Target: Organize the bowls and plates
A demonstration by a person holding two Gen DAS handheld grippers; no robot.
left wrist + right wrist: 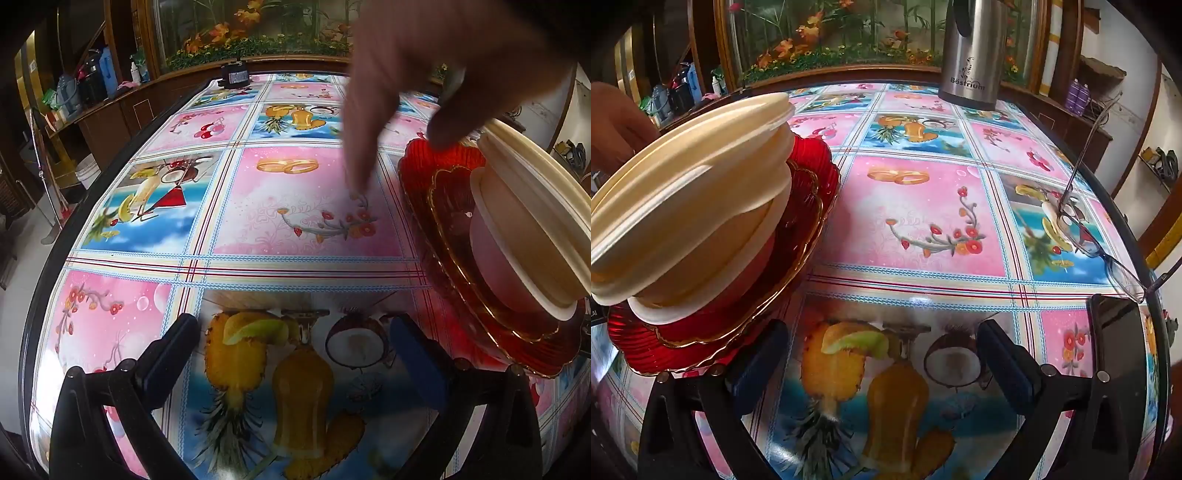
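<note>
The left gripper (295,354) fills the bottom of the left wrist view, its two black fingers spread wide with nothing between them and angled downward. The right gripper (882,354) sits the same way along the bottom of the right wrist view, jaws wide apart and empty. A bare hand (424,74), blurred, reaches down from the upper right of the left view.
</note>
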